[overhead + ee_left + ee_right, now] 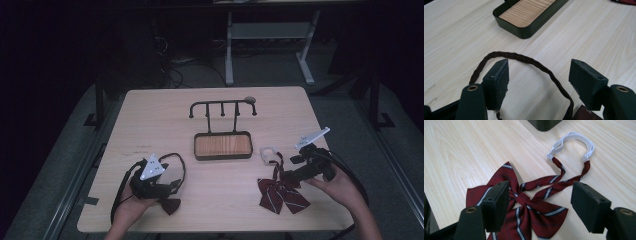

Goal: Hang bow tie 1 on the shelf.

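A dark red bow tie (281,194) with pale stripes lies flat on the table at the right, and its white elastic strap (268,151) curls toward the tray. My right gripper (296,170) hovers just over the tie's bands and stands open. In the right gripper view the bow tie (524,207) lies below and between the jaws of the right gripper (539,197), untouched, with the strap (574,138) beyond. At the left, my left gripper (167,187) is open over a dark brown bow tie (171,205). Its braided strap loop (524,58) arcs across the table between the jaws of the left gripper (539,72).
A dark green tray (222,157) with a wooden floor sits mid-table, and a black hook rack (222,105) rises from its back. The tray's rim (524,31) lies ahead of the left gripper; its corner (545,125) lies beyond the right one. Desk legs stand behind the table.
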Demonstrator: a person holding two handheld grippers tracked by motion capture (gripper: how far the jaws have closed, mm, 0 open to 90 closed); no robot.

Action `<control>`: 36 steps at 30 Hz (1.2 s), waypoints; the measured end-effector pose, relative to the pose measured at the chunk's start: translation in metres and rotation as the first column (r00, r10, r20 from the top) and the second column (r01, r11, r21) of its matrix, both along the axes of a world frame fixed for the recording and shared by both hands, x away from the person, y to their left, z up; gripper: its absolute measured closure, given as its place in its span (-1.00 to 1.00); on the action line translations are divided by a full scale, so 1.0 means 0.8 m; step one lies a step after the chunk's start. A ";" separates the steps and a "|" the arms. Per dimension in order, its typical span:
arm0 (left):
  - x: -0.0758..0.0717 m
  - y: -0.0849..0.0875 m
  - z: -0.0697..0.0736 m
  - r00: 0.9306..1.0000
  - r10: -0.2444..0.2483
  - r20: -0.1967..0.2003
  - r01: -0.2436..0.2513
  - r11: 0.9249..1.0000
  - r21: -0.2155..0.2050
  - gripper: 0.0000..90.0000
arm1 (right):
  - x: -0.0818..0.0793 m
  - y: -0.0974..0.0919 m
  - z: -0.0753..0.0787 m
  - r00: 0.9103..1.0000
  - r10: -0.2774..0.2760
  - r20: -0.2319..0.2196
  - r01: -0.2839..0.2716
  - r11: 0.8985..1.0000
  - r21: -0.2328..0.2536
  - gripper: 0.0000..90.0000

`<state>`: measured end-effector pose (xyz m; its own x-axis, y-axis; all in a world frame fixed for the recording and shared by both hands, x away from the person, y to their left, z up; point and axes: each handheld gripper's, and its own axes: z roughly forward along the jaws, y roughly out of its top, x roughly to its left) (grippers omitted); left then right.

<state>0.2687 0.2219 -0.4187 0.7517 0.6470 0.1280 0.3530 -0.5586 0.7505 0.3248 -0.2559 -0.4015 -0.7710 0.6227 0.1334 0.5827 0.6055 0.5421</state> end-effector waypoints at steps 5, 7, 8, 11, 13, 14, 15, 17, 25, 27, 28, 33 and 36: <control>0.000 0.002 0.001 1.000 0.005 0.001 -0.005 1.000 -0.005 -0.27 | 0.008 0.008 0.003 1.000 0.001 -0.007 -0.001 1.000 -0.011 -0.28; 0.000 0.002 0.001 1.000 0.008 0.002 -0.008 1.000 -0.009 -0.27 | 0.009 0.010 0.003 1.000 0.001 -0.008 -0.001 1.000 -0.017 -0.28; 0.000 0.002 0.001 1.000 0.009 0.000 -0.009 1.000 -0.011 -0.27 | 0.015 0.013 0.003 1.000 0.003 -0.012 -0.003 0.999 -0.035 -0.27; 0.000 0.002 0.001 1.000 0.009 -0.001 -0.009 1.000 -0.010 -0.27 | 0.021 0.016 0.003 1.000 -0.002 -0.022 0.000 0.999 -0.049 -0.25; 0.001 0.003 0.001 1.000 0.006 0.003 -0.006 1.000 -0.004 -0.27 | 0.026 0.017 0.002 1.000 0.002 -0.026 -0.003 0.998 -0.061 -0.25; 0.001 0.003 0.001 1.000 0.006 0.003 -0.006 1.000 -0.004 -0.27 | 0.028 0.018 0.002 1.000 0.000 -0.029 -0.002 0.998 -0.065 -0.25; 0.000 0.002 0.001 1.000 0.008 0.001 -0.008 1.000 -0.008 -0.27 | 0.028 0.018 0.002 1.000 0.000 -0.029 -0.002 0.998 -0.065 -0.25; 0.000 0.003 0.001 1.000 0.009 -0.001 -0.009 1.000 -0.009 -0.27 | 0.035 0.020 0.004 0.999 0.000 -0.032 -0.003 0.997 -0.074 -0.23; 0.001 0.002 0.000 1.000 0.007 0.002 -0.007 1.000 -0.013 -0.27 | 0.052 0.028 0.009 0.999 0.004 -0.042 -0.009 0.994 -0.112 -0.18; 0.001 0.002 0.000 1.000 0.005 0.002 -0.005 1.000 -0.010 -0.27 | 0.057 0.031 0.007 0.999 0.001 -0.048 -0.007 0.992 -0.125 -0.17; 0.001 0.002 0.000 1.000 0.003 0.004 -0.003 1.000 -0.008 -0.27 | 0.060 0.032 0.007 0.999 0.001 -0.052 -0.008 0.992 -0.128 -0.16; 0.001 0.003 0.000 1.000 0.001 0.002 -0.001 1.000 -0.007 -0.27 | 0.075 0.037 0.000 0.997 -0.010 -0.070 -0.002 0.987 -0.161 -0.11; 0.001 0.003 0.000 1.000 0.002 -0.001 -0.002 1.000 -0.005 -0.27 | 0.081 0.038 -0.004 0.997 -0.017 -0.076 0.004 0.986 -0.168 -0.05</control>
<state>0.2699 0.2247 -0.4185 0.7508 0.6488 0.1241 0.3544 -0.5543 0.7531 0.3898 -0.2257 -0.4046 -0.7560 0.6489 0.0856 0.6254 0.6776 0.3869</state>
